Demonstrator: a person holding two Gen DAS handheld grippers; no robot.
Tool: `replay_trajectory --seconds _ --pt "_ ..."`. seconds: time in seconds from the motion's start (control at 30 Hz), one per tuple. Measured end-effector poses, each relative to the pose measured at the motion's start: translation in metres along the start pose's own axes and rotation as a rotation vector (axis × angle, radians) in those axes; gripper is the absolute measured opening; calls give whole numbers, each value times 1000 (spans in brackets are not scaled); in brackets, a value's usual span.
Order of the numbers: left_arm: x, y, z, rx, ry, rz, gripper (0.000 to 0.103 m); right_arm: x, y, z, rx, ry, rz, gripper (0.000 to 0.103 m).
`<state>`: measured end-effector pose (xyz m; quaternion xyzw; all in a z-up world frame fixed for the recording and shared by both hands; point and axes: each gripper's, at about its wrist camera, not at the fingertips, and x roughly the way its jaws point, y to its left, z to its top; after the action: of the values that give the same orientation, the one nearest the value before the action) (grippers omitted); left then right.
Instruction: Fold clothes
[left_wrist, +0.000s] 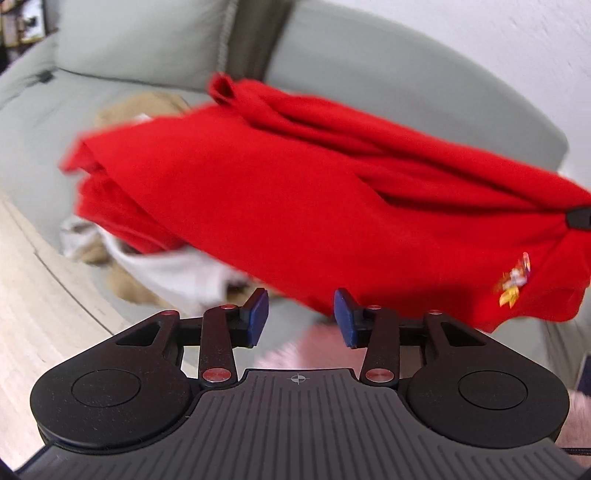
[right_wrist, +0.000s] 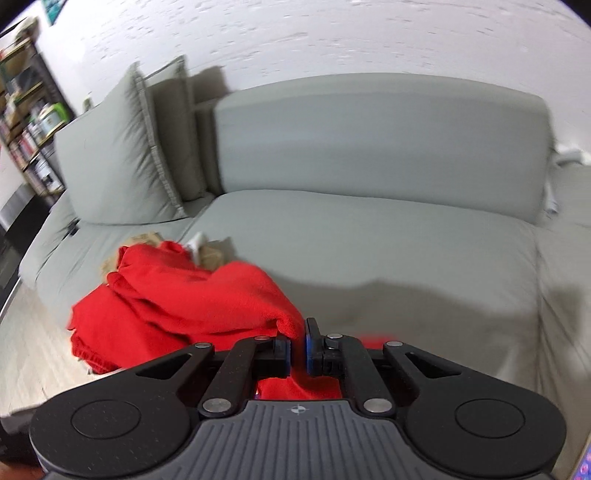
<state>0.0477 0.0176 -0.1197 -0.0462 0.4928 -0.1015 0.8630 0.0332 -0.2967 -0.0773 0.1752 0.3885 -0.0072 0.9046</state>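
The right gripper (right_wrist: 297, 349) is clamped on a bunched edge of the red shirt (right_wrist: 192, 299), which hangs over the grey sofa (right_wrist: 369, 236). The left gripper (left_wrist: 301, 318) gapes empty just beneath it. Soft, light, floppy cloth: the left gripper's best hold looks like the opposite edge.

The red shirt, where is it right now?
Pinched in the right gripper, the red shirt trails left over the grey sofa, above the beige and white clothes.
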Motion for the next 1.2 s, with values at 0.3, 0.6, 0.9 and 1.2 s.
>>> replay_trajectory --seconds 0.3,0.6,0.9,1.2 --pt "37 -68 -10 96 88 -36 51 51 -38 26 1 32 -87 9" --pt "66 -82 -29 75 189 -5 59 67 -56 17 -87 88 -97 44" --pt "104 -74 -32 -247 200 -84 56 51 -111 -46 83 160 -46 45" --pt "141 -73 -26 -444 174 -143 62 55 -119 -62 141 164 -35 45"
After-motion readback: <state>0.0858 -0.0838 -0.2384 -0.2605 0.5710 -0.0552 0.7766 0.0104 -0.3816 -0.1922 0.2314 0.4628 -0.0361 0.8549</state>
